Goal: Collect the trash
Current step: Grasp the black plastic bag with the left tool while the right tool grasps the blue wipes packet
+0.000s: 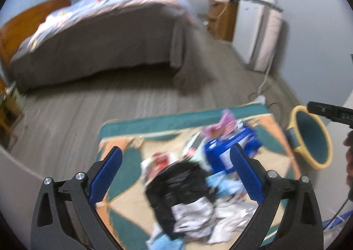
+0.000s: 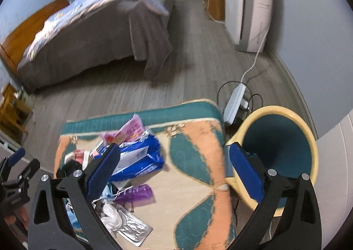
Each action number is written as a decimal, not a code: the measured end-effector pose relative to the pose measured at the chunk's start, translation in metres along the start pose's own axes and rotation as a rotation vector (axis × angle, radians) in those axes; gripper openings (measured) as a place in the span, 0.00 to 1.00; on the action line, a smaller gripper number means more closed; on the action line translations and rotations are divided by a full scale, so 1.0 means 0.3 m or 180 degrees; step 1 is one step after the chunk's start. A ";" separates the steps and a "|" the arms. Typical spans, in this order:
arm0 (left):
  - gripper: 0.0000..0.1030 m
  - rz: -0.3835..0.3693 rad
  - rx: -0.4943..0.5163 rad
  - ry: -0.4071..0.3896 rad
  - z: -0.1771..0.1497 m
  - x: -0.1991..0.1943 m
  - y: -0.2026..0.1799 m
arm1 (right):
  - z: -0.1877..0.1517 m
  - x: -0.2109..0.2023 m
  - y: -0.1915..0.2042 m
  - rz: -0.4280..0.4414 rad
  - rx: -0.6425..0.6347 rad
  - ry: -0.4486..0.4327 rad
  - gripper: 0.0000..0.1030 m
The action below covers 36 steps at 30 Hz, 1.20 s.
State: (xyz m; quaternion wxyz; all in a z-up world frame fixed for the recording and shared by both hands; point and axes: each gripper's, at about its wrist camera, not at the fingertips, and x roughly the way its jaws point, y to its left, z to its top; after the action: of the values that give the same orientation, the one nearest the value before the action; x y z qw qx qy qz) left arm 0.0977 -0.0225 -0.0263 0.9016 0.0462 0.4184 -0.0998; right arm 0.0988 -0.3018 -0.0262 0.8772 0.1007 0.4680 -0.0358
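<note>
- The left gripper (image 1: 175, 159) hangs above the rug (image 1: 123, 133) with its jaws spread wide and nothing between them.
- The right gripper (image 2: 174, 157) is spread just as wide and empty too.
- The trash (image 2: 134, 159), wrappers and bags in a loose pile, lies on the rug.
- The yellow bin (image 2: 313, 139) stands on the floor (image 2: 132, 97) just beside the rug's edge.

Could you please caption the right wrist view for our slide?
Open right gripper above patterned rug, with wrapper trash pile on its left and yellow bin on its right.
</note>
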 end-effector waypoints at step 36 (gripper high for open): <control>0.28 -0.0401 0.0162 0.0918 -0.143 0.286 0.052 | -0.093 0.403 0.122 0.0045 -0.0520 0.0786 0.13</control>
State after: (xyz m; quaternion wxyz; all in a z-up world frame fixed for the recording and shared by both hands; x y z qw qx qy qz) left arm 0.1232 -0.0124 -0.1194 0.8227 0.0566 0.5429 -0.1590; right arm 0.1494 -0.2562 -0.1361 0.8185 0.0359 0.5730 0.0212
